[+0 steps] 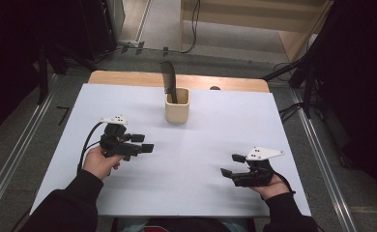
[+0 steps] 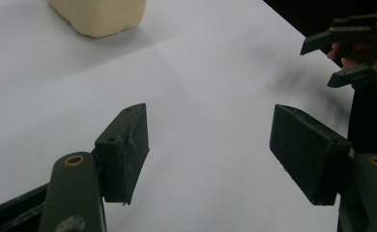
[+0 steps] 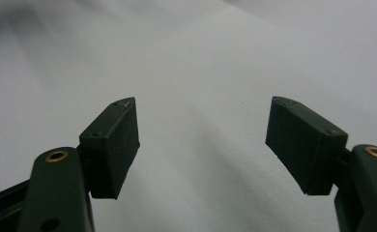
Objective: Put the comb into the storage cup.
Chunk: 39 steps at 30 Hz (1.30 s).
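Black-sleeved forearms are seen coming in at the near edge of the high view, and a pair of tongs is gripped in each hand. The right tongs (image 1: 230, 165) are held low over the near right part of the white-covered counter (image 1: 201, 164), jaws pointed toward the middle; the jaws are spread apart, and in the right gripper view nothing but bare white surface is seen between them. The right hand (image 1: 269, 186) is tucked behind the black body, with a grey three-cornered plate (image 1: 264, 153) carried on top.

A little farther in, on the left side, the left tongs (image 1: 142, 143) are held by the left hand (image 1: 99, 163), pointed across toward the right. Their jaws are also parted wide and nothing is held between them; in the left gripper view, open counter is framed by the two black pads (image 2: 128, 145), and the right tongs are caught at the upper right edge.

Farther back, near the middle of the counter, a cream-coloured, squarish holder cup (image 1: 177, 105) is found standing upright, well apart from both tongs. A black comb (image 1: 168, 79) is seen standing in it, its upper part risen clear of the rim. A strip of bare wooden counter edge (image 1: 128, 77) is shown beyond the white sheet.
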Each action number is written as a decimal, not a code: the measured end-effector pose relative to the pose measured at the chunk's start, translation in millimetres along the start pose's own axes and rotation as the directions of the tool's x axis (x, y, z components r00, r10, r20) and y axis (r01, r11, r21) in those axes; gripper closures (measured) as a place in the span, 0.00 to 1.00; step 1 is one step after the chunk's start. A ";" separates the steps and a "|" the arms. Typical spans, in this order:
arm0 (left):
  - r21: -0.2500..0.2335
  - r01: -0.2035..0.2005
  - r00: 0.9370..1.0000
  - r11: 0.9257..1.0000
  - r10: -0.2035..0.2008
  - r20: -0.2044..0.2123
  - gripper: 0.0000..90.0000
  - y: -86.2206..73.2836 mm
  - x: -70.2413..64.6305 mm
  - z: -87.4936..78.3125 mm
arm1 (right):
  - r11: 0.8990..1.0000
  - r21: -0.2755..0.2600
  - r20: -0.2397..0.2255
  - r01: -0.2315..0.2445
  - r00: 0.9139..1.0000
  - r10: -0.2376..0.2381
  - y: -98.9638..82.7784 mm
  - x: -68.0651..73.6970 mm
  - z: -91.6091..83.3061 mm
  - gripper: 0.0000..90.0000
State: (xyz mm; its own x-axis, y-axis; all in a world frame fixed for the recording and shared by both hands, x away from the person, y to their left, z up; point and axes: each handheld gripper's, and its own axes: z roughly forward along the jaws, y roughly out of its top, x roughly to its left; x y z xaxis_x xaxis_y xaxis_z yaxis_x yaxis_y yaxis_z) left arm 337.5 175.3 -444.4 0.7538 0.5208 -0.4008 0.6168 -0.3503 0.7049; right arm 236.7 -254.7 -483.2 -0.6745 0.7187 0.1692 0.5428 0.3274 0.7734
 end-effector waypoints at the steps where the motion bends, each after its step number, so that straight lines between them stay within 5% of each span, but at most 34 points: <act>1: -0.001 -0.002 1.000 1.000 0.002 -0.002 0.34 -1.3 -0.5 -0.7 | 1.000 0.000 0.000 0.000 1.000 0.000 0.0 -0.1 0.0 0.29; 16: 0.024 -0.037 0.997 0.999 0.039 -0.072 0.34 -19.2 -6.4 -9.3 | 1.000 -0.001 0.001 -0.002 1.000 0.002 -0.2 -0.8 -0.4 0.29; 39: 0.072 -0.024 0.994 0.997 0.031 -0.101 0.31 -39.3 -8.2 -24.8 | 1.000 -0.001 0.004 -0.003 1.000 0.003 -0.7 -1.6 -1.1 0.29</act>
State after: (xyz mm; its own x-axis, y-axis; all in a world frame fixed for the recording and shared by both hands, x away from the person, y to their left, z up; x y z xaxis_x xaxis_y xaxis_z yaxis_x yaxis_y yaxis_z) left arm 301.5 204.1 -454.3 0.7461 0.5852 -0.3175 0.6130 -0.4177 0.6707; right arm 236.8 -256.7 -483.3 -0.6707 0.7222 0.1690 0.5444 0.3246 0.7734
